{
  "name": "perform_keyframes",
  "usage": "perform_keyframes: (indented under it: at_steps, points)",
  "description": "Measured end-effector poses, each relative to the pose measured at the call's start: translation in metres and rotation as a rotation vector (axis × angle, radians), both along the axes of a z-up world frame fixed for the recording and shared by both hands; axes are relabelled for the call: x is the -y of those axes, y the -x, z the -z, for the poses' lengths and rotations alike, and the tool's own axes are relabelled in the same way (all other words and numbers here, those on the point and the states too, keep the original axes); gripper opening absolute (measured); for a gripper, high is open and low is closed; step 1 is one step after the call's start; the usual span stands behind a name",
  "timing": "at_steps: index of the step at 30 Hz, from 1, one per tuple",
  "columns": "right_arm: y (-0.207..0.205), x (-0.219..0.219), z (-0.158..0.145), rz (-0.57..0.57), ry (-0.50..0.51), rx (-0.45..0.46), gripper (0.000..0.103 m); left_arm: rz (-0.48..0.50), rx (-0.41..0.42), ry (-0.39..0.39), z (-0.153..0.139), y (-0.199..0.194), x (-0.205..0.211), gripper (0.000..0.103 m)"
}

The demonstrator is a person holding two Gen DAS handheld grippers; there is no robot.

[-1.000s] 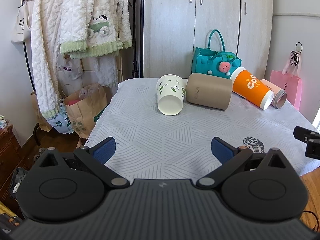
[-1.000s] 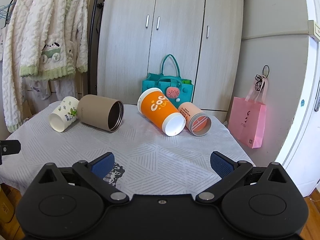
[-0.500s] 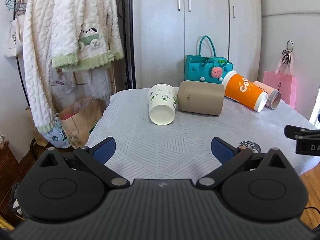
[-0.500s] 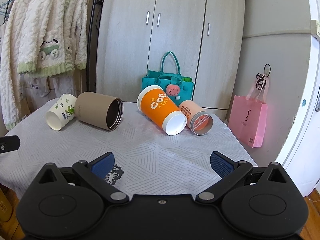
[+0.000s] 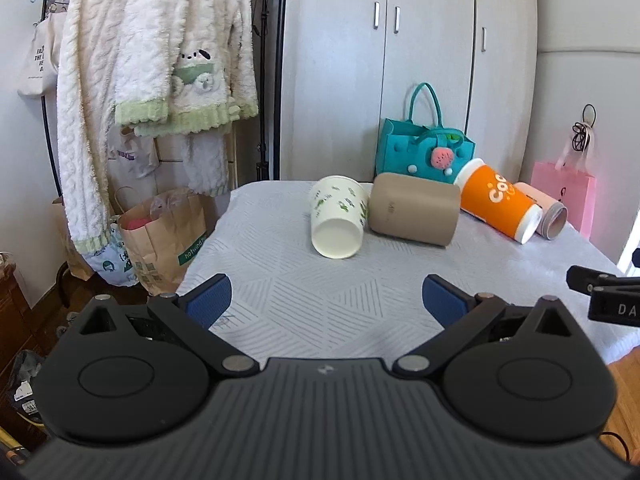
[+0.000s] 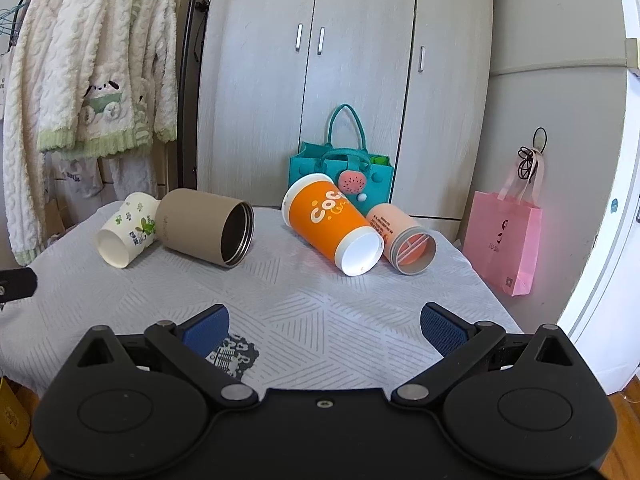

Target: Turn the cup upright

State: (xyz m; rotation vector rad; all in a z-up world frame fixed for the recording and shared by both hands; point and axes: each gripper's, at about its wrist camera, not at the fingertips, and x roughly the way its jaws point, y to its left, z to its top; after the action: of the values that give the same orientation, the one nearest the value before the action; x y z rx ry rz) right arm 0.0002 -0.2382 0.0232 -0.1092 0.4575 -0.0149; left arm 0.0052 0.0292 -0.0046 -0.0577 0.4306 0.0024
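Observation:
Several cups lie on their sides at the far half of the table: a white paper cup with green leaves [image 5: 338,218] [image 6: 128,229], a tan cylinder cup [image 5: 414,209] [image 6: 206,226], an orange cup [image 5: 496,204] [image 6: 332,222] and a peach tube [image 5: 546,209] [image 6: 404,238]. My left gripper [image 5: 326,300] is open and empty over the table's near left part. My right gripper [image 6: 324,330] is open and empty over the near right part.
The table has a white patterned cloth [image 6: 320,292] with a dark printed patch [image 6: 232,356]. A teal bag [image 6: 340,178] stands behind the cups. A brown paper bag [image 5: 164,232] and hanging robes [image 5: 160,60] are left of the table; a pink bag [image 6: 506,240] is to the right.
Both grippers have moved forward and slightly closer to the cups. The left view has shifted so the white cup sits more central. Jaws stay open.

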Motion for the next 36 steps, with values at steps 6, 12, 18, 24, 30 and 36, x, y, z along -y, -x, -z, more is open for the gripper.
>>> perform_keyframes:
  at_steps: [6, 12, 18, 24, 30, 36]
  points:
    - [0.0, 0.005, -0.01, 0.017, 0.0, 0.028, 0.103, 0.006, 0.005, -0.015, -0.007, -0.003, -0.002, 0.103]
    - [0.001, 0.007, -0.016, 0.024, -0.011, 0.041, 0.103, 0.023, 0.007, -0.01, -0.01, -0.001, 0.001, 0.103]
    - [0.001, 0.005, -0.013, 0.012, -0.007, 0.032, 0.103, 0.025, 0.001, -0.008, -0.01, -0.002, 0.001, 0.103]
    - [0.0, 0.002, -0.012, 0.002, 0.0, 0.025, 0.103, 0.02, -0.015, 0.002, -0.01, -0.003, -0.003, 0.103]
    - [0.0, 0.001, -0.012, 0.0, -0.002, 0.023, 0.103, 0.01, -0.03, 0.014, -0.01, -0.007, -0.008, 0.103]
    - [-0.01, 0.008, -0.019, -0.167, -0.183, -0.034, 0.103, 0.006, -0.059, 0.058, -0.015, -0.015, -0.024, 0.103]
